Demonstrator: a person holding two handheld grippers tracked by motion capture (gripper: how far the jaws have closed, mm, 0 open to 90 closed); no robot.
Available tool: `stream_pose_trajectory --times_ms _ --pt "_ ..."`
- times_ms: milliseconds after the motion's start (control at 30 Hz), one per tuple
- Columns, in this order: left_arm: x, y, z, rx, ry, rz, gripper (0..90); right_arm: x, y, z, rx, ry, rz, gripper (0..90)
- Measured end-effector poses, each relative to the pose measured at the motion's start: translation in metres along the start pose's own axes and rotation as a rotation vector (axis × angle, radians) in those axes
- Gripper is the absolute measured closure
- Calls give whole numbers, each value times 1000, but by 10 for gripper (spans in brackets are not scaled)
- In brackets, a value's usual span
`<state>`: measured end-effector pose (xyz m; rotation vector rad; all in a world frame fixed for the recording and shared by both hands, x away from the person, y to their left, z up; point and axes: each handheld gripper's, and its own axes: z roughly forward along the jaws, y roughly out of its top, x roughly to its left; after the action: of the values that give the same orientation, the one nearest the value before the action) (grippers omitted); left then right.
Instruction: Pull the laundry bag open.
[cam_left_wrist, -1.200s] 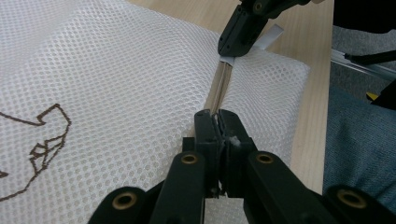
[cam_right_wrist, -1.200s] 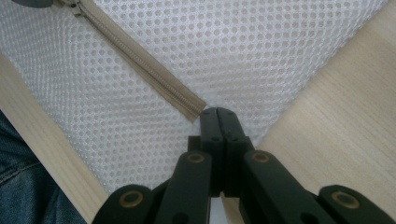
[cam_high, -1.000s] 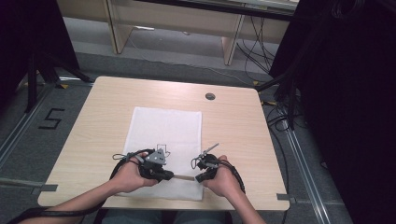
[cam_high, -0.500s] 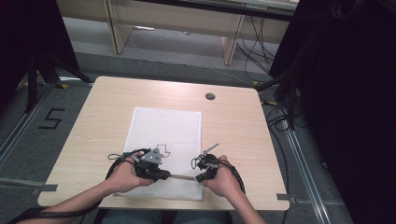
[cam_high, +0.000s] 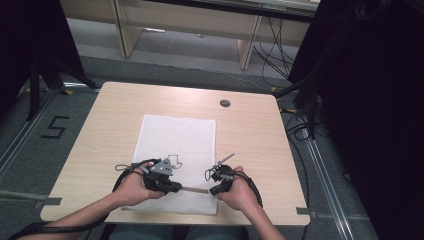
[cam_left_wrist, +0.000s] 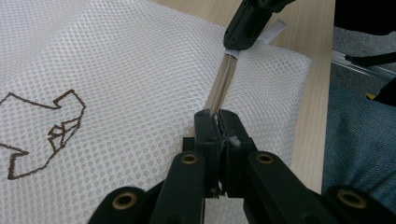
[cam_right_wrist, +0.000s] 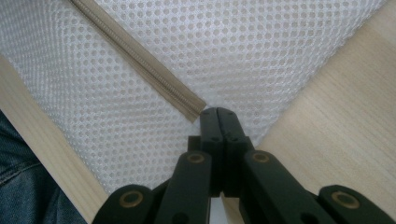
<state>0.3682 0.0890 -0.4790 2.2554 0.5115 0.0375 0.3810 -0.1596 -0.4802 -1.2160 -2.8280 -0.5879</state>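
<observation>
High view: mesh bag (cam_high: 177, 145) mid-table (cam_high: 250, 130).

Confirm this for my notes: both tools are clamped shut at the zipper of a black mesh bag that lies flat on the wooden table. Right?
Not quite: the mesh bag is white, not black, as the high view shows. The rest holds: the left tool and the right tool are both clamped shut at the beige zipper, and the bag lies flat on the wooden table.

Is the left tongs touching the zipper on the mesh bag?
Touching. The left gripper view shows the left tongs shut on the beige zipper of the white mesh bag, with no gap at the tips.
</observation>
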Motion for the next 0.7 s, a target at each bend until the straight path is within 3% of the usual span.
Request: stream_pose_trajectory --times_ms 700 --pt "1 0 -3 9 10 -16 872 -1 0 0 0 -6 -12 900"
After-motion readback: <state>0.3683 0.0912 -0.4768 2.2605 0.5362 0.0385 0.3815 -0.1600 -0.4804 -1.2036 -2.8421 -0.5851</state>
